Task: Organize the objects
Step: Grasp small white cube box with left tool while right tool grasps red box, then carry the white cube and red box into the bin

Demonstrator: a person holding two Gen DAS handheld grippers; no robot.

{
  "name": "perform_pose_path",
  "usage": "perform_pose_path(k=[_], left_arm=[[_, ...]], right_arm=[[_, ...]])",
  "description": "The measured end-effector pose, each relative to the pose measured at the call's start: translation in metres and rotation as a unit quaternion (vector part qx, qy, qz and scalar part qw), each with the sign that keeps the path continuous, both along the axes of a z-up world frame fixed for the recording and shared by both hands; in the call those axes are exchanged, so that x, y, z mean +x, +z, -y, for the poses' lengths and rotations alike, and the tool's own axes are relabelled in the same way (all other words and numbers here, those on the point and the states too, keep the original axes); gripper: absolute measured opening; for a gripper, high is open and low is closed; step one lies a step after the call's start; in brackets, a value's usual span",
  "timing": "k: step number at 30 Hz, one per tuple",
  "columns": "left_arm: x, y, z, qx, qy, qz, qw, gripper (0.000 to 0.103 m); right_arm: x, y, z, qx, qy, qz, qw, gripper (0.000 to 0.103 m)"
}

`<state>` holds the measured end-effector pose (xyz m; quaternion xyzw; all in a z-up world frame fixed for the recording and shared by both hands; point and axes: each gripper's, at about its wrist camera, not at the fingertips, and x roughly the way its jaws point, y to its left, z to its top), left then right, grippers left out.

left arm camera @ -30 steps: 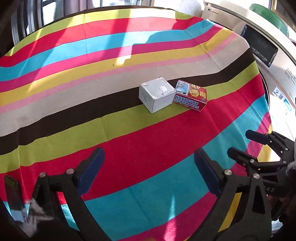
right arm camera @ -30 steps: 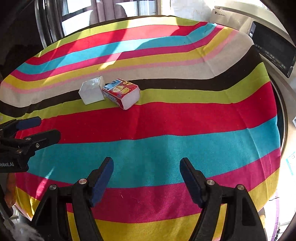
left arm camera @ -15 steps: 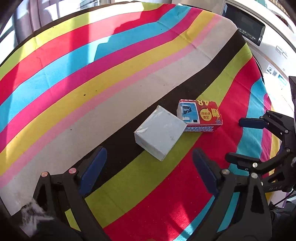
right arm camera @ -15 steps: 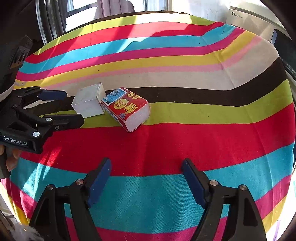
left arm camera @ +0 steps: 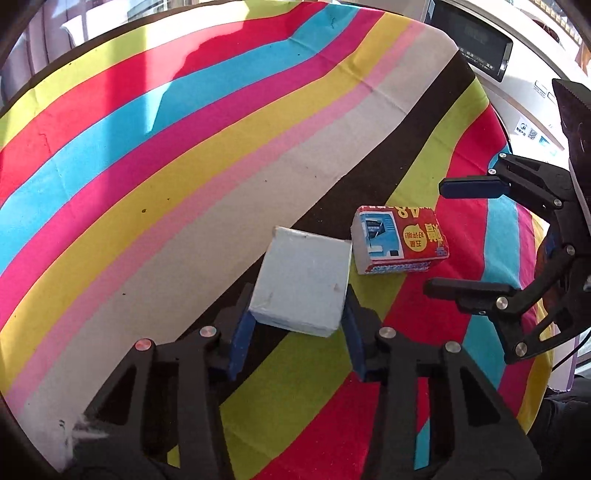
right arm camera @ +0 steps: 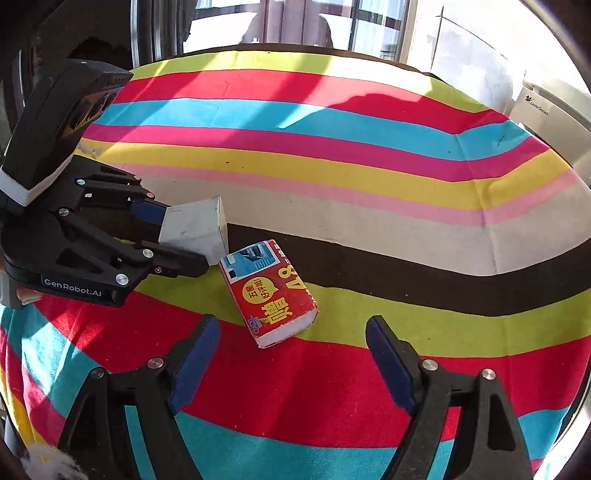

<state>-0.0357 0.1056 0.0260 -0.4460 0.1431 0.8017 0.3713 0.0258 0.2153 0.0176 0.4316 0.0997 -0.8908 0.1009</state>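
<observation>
A white box [left arm camera: 303,280] lies on the striped cloth; my left gripper [left arm camera: 295,325] has its blue pads against the box's two sides and is shut on it. The box also shows in the right wrist view [right arm camera: 195,229], held by the left gripper [right arm camera: 177,236]. A red tissue pack [left arm camera: 400,240] with yellow print lies just right of the box. In the right wrist view the pack [right arm camera: 271,291] lies ahead of my right gripper [right arm camera: 291,354], which is open and empty, its fingertips short of the pack. The right gripper also shows in the left wrist view [left arm camera: 439,236].
A striped cloth [right arm camera: 351,155] covers the round table. A white washing machine [left arm camera: 491,59] stands at the table's far right edge, also in the right wrist view [right arm camera: 550,122]. Windows [right arm camera: 295,22] lie behind the table.
My left gripper moved forward over the white box and closed on its sides. My right gripper moved closer to the red tissue pack and stayed open.
</observation>
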Motion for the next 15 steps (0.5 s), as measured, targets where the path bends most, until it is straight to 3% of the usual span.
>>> perform_pose_path(k=[4,8,9,13,15], left_arm=[[0.002,0.003,0.018,-0.005,0.064,-0.007,0.9979,0.048],[0.009,-0.001,0.036,-0.025,0.158,-0.003,0.9871,0.048],[0.014,-0.002,0.039,-0.034,0.177,-0.009,0.9836,0.048],[0.030,-0.006,0.049,-0.039,0.239,-0.009,0.9702,0.048],[0.038,-0.006,0.054,-0.037,0.262,-0.008,0.9644,0.048]], right_arm=[[-0.016,-0.003,0.011,0.016,0.020,0.001,1.000,0.084],[-0.029,-0.011,0.015,0.002,0.021,0.012,1.000,0.083],[-0.031,-0.013,0.016,-0.003,0.019,0.014,1.000,0.080],[-0.031,-0.018,0.017,-0.030,0.012,0.025,0.999,0.043],[-0.028,-0.018,0.020,-0.026,0.004,0.025,0.999,0.042]])
